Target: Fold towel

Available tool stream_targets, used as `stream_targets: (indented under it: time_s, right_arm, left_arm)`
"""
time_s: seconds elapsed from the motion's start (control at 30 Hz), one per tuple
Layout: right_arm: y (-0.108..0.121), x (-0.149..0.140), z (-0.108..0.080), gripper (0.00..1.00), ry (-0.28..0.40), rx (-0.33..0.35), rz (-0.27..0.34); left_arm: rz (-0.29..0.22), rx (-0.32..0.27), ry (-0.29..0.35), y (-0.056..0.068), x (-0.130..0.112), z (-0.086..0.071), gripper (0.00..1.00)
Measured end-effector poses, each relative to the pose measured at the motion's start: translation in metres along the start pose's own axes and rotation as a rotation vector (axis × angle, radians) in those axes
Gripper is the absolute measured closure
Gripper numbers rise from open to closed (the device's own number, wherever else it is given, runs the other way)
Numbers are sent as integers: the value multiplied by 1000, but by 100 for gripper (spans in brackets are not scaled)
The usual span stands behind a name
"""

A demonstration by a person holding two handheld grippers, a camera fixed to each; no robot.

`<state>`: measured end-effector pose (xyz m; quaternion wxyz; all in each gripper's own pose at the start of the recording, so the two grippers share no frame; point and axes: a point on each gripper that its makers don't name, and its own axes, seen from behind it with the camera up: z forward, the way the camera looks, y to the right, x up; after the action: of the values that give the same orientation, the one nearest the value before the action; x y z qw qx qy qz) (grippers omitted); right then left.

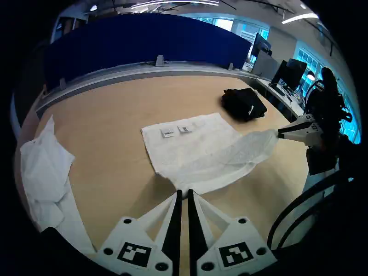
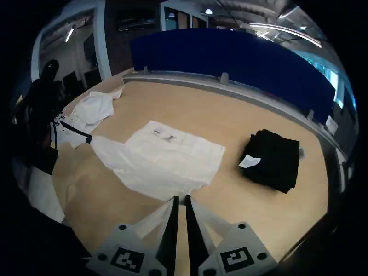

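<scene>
A white towel (image 1: 198, 147) lies spread on the wooden table (image 1: 110, 129), with two small tags near its far edge. In the left gripper view, my left gripper (image 1: 184, 192) is shut on the towel's near corner. My right gripper (image 1: 281, 133) shows at the right, pinching another corner and lifting it into a raised flap. In the right gripper view, my right gripper (image 2: 179, 199) is shut on the near edge of the towel (image 2: 170, 158). The left gripper (image 2: 87, 137) holds the lifted corner at the left.
A folded black garment (image 1: 244, 103) (image 2: 271, 158) lies beyond the towel. A heap of white cloth (image 1: 43, 170) (image 2: 94, 108) sits at the table's other end. A blue partition (image 1: 138, 41) backs the table, with monitors (image 1: 290, 73) to one side.
</scene>
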<state>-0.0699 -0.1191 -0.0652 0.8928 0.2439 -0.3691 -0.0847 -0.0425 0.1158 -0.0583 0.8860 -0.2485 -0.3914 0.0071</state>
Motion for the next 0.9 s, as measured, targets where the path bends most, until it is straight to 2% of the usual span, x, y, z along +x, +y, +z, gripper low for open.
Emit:
stream_targets:
  time_s: [0.37,0.67,0.9]
  right_arm:
    - [27,31,23,90,-10,-20,21]
    - [53,43,64,90,-65,-41,-9]
    - [67,38,94,90,-106,-43,34]
  left_arm:
    - [-30,5,18,-19,33,18,91]
    - [-47,4,5,-43,57,58,91]
    - [-65,7,-36,-63,58,93,91]
